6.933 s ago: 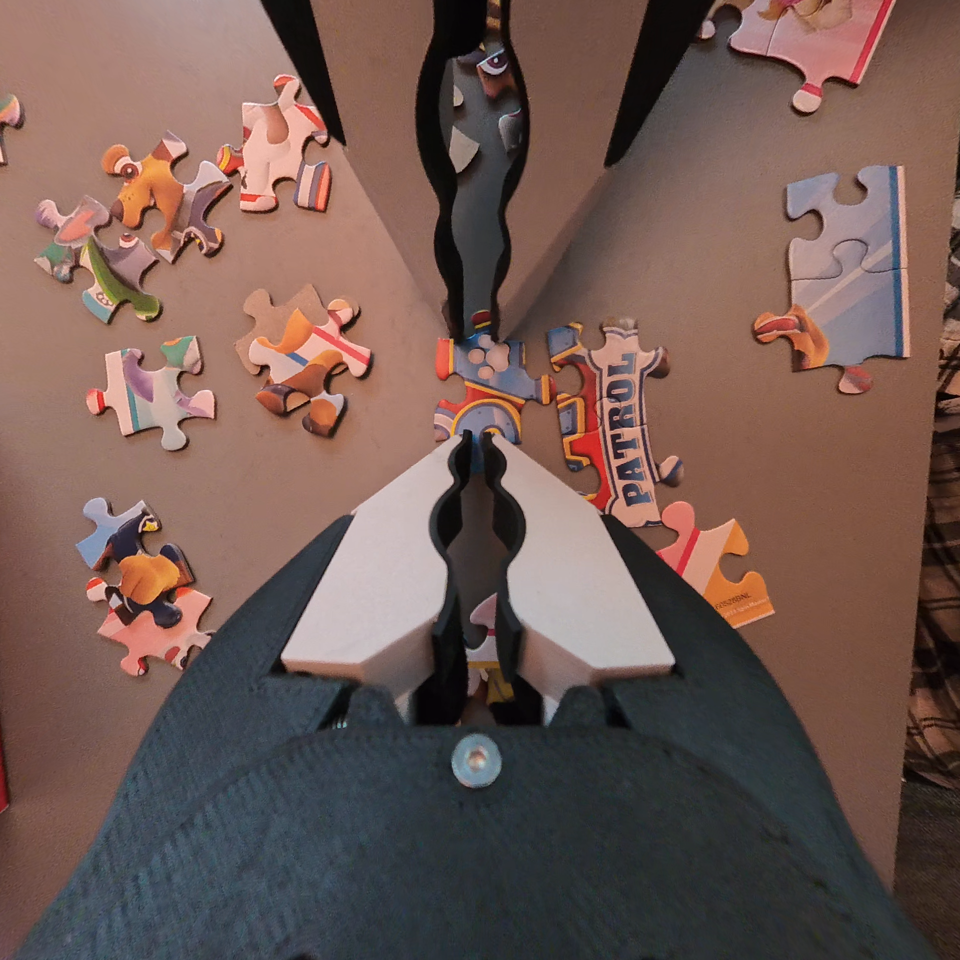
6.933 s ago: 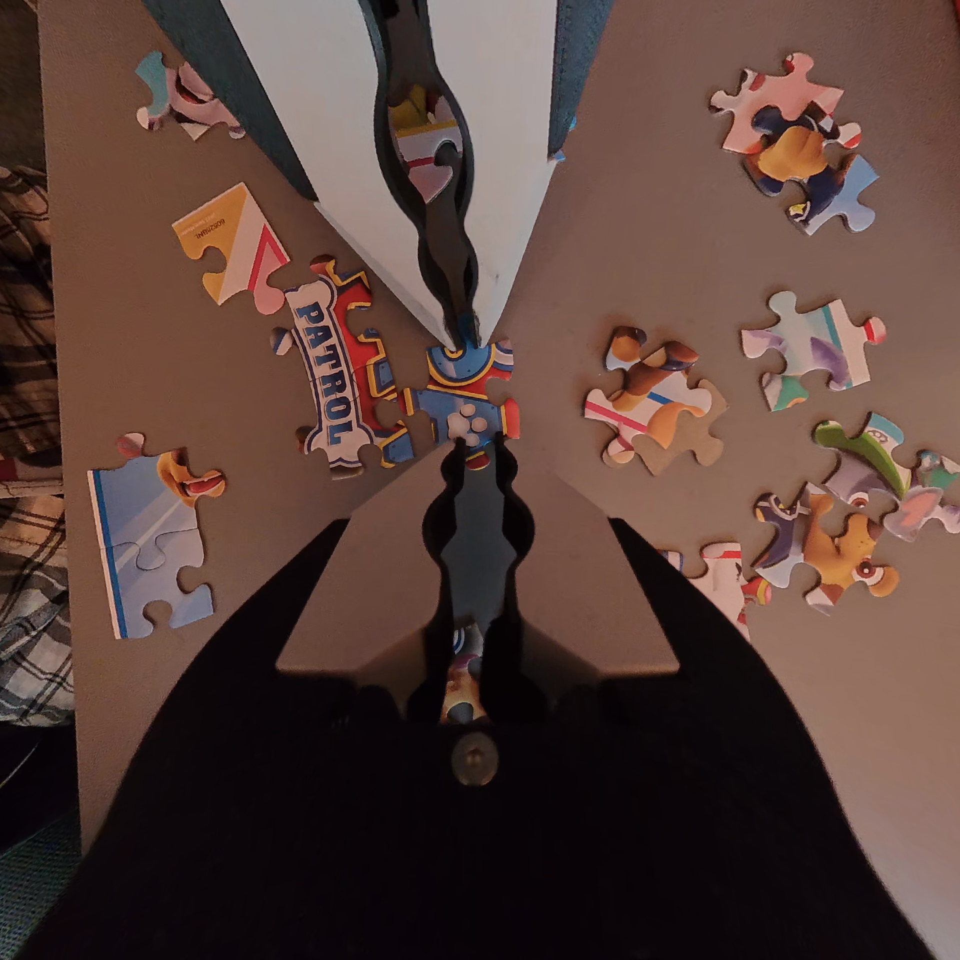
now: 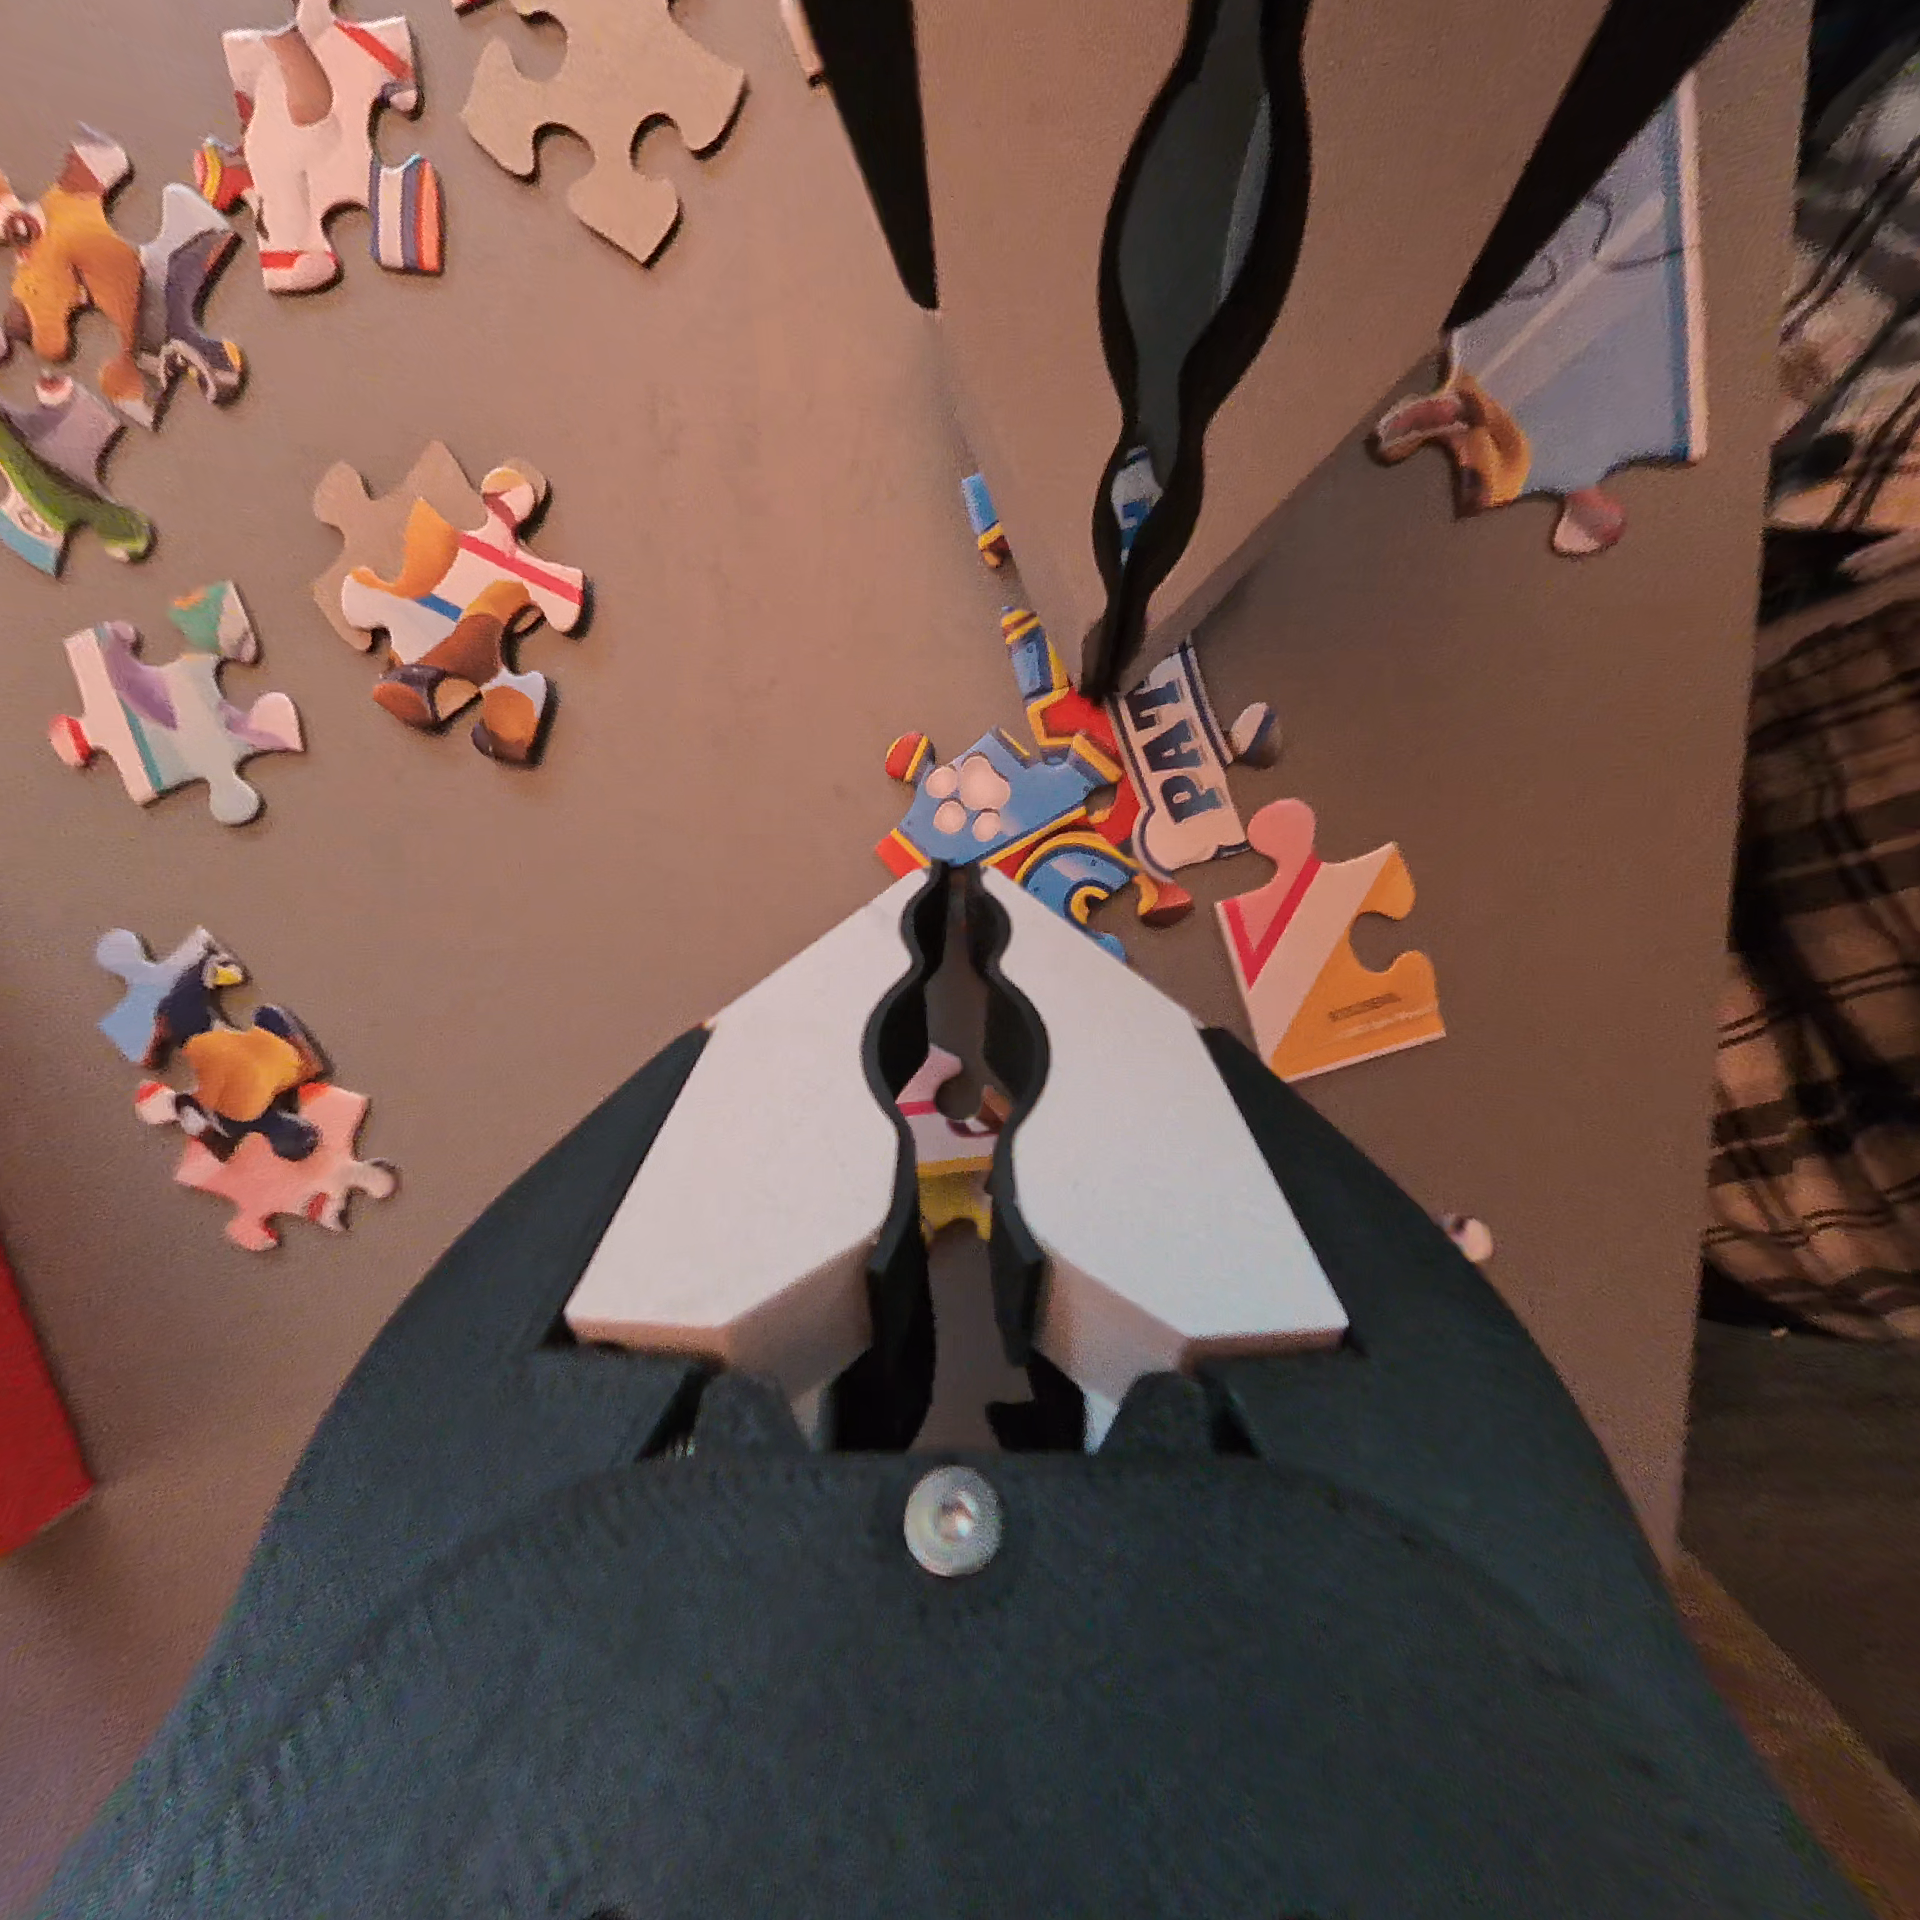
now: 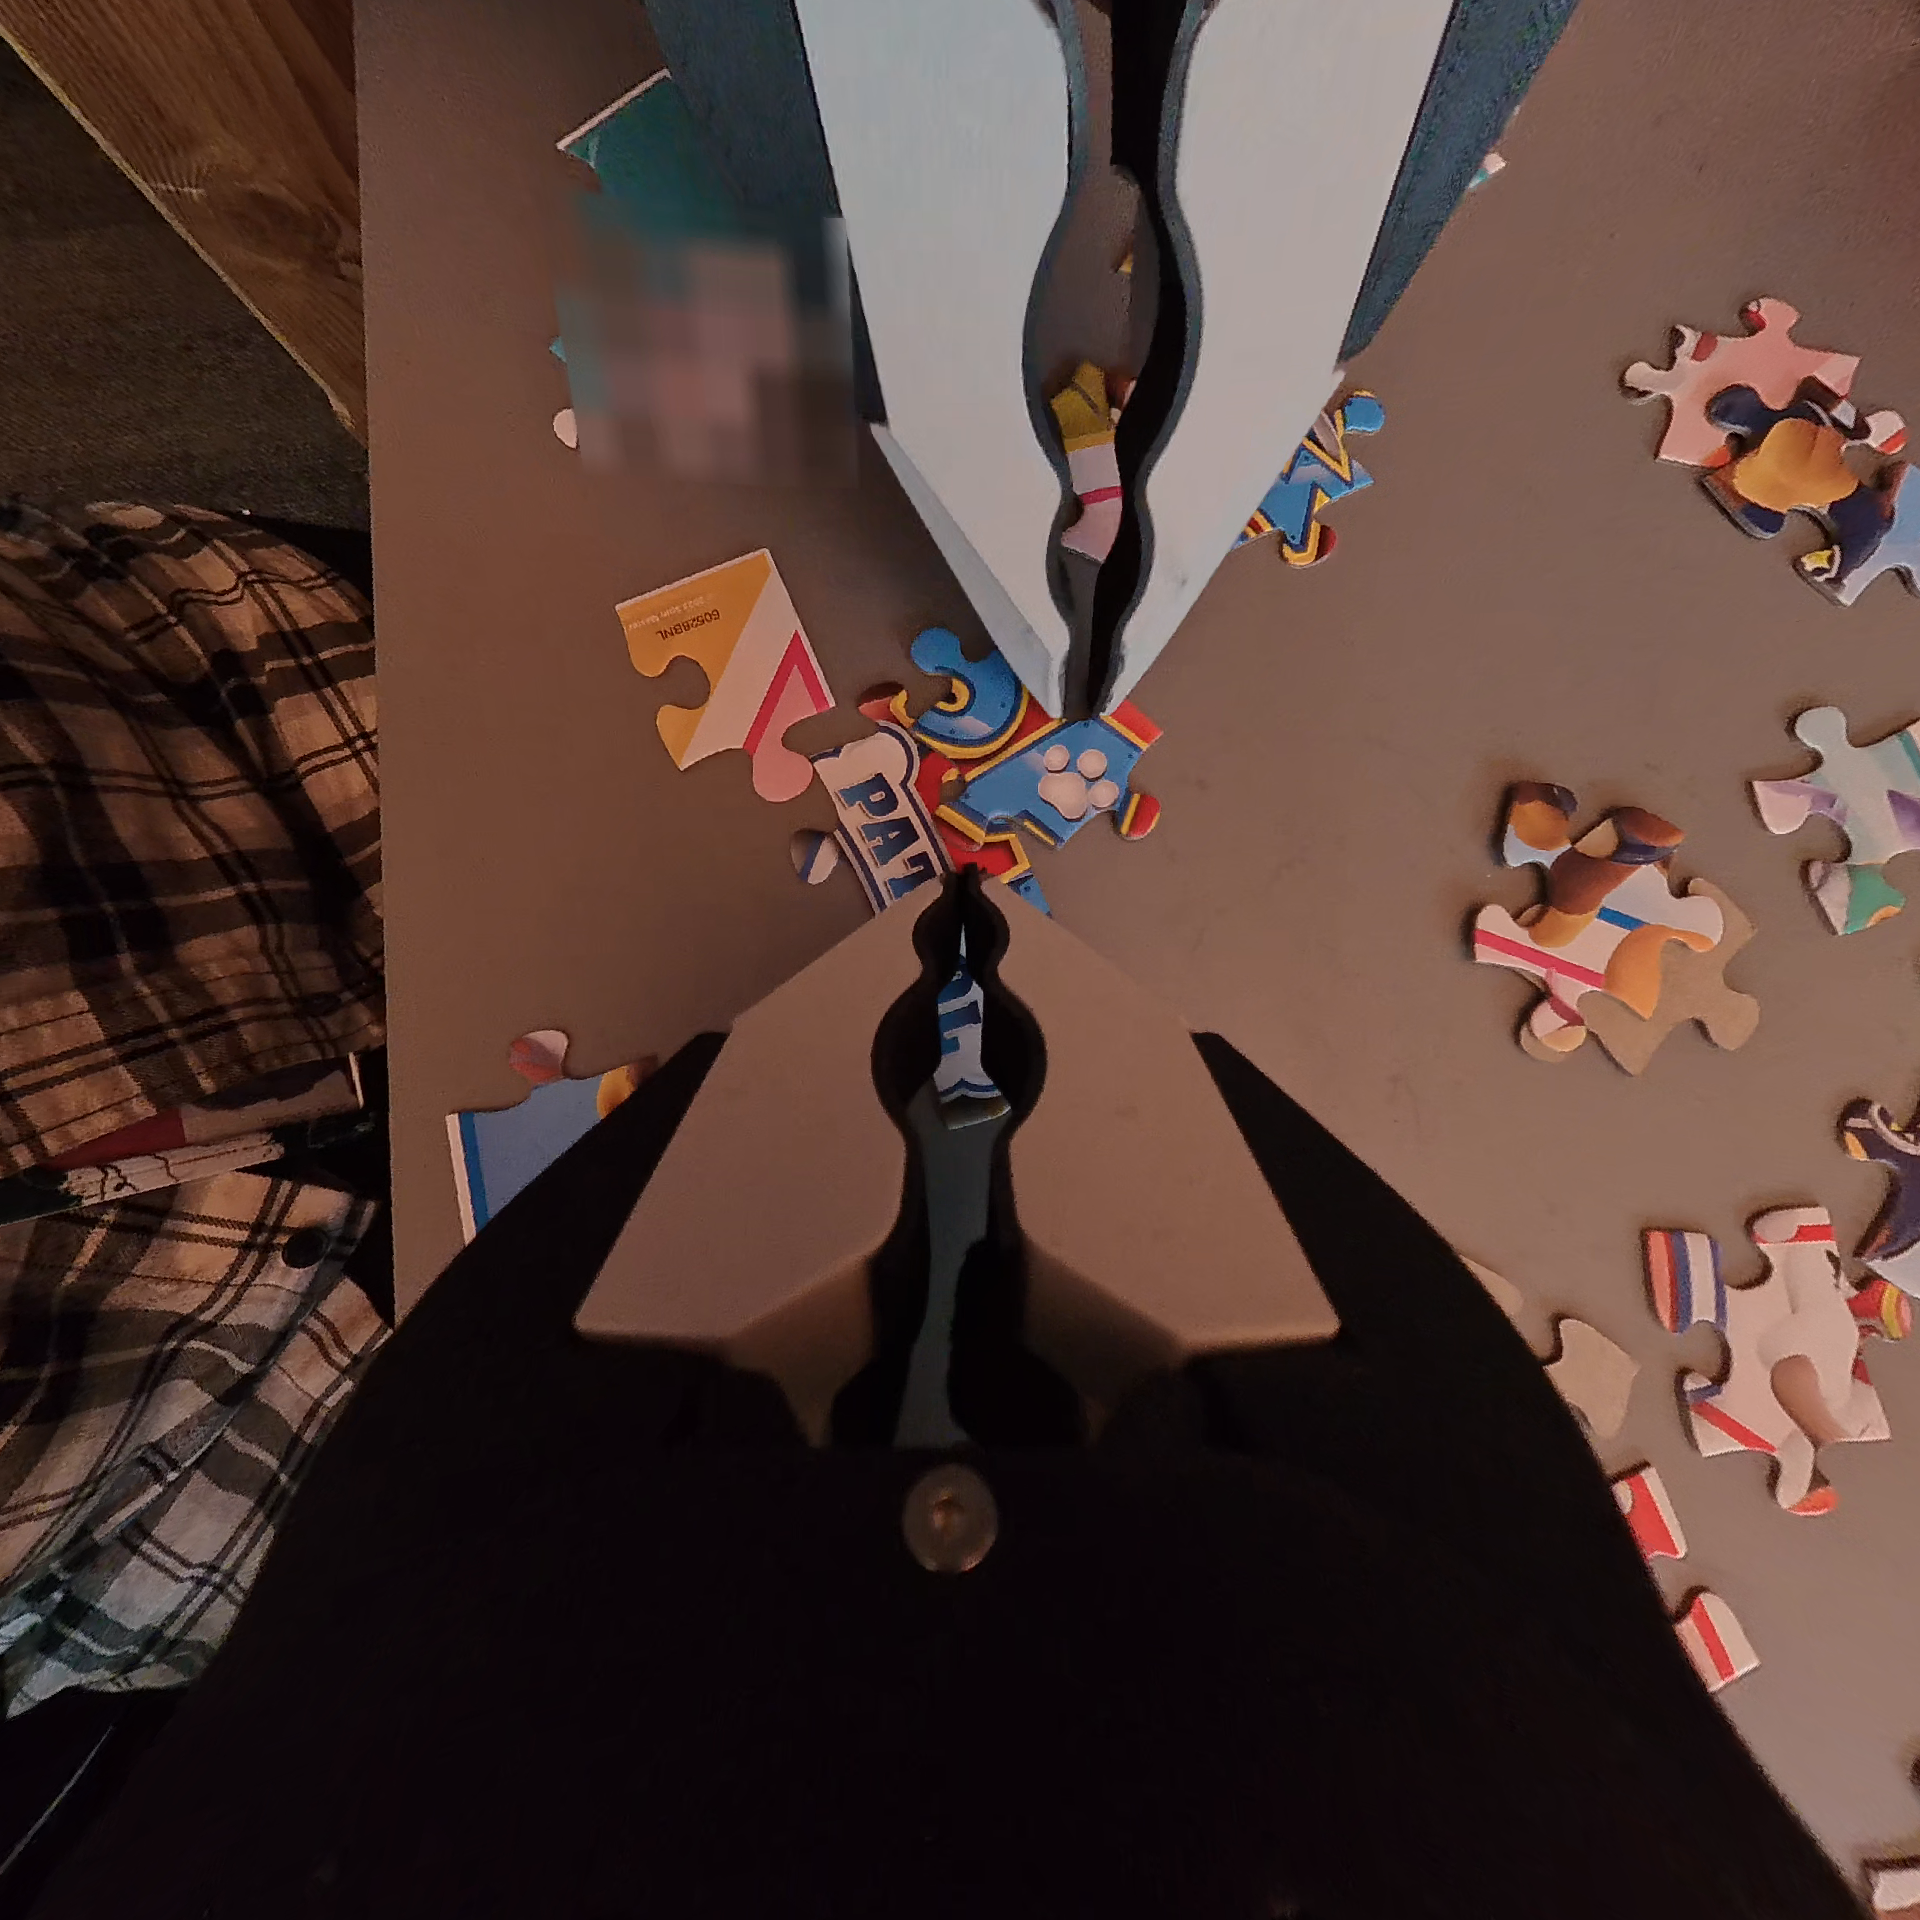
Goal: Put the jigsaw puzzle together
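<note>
- Left gripper (image 3: 954, 878) was clenched on the paw-print piece (image 3: 987, 795); my right gripper (image 4: 964, 881) was clenched on the lettered banner piece (image 4: 883, 821).
- Both pieces touched mid-table (image 3: 727, 468), the paw-print piece overlapping the banner's edge.
- Writing: large blue letters on the banner, tiny print on the orange corner piece (image 3: 1340, 966) just beside; not copied.
- I saw loose pieces scattered around, one face-down piece (image 3: 608, 114), plaid cloth (image 4: 177, 831) off the table edge.

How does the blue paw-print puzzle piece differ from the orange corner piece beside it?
The blue paw-print piece is tilted and overlaps the lettered red piece; the orange corner piece lies flat and alone. The left gripper touches the former, nothing touches the latter. Both lie picture-side up.
</note>
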`<state>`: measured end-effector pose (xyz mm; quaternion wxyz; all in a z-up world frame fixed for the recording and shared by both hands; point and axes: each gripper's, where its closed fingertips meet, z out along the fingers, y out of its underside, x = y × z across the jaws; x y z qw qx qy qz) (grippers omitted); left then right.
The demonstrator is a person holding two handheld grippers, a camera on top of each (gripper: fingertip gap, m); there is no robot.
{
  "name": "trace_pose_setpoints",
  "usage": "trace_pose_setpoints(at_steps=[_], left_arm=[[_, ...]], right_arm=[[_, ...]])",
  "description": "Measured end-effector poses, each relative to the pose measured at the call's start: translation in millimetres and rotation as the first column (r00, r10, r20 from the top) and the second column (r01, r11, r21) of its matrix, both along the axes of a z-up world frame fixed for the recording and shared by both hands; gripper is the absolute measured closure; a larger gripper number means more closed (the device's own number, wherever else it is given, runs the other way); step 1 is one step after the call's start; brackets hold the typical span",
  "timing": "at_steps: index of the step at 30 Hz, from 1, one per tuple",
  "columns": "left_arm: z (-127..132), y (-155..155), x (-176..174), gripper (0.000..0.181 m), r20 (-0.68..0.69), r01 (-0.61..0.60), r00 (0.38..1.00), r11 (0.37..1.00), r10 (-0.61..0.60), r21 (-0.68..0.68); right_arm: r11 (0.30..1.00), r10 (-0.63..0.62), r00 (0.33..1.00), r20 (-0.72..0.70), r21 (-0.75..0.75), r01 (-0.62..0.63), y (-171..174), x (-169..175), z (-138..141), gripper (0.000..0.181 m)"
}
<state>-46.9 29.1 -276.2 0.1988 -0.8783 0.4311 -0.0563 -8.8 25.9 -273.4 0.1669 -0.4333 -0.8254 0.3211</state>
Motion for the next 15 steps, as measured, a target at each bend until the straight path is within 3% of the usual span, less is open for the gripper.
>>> trace_pose_setpoints(at_steps=[8,15], left_arm=[[-0.6,0.4,-1.5,0.176,-0.116,0.174,0.978,0.985,-0.171,0.011],[-0.8,3.5,-0.7,0.172,-0.110,0.211,0.972,0.978,-0.209,0.007]], right_arm=[[0.998,0.010,1.000,0.005,0.054,-0.010,0.3,-0.7,1.8,0.181],[0.999,0.000,1.000,-0.002,0.042,0.000,-3.2,-8.2,0.5,0.181]])
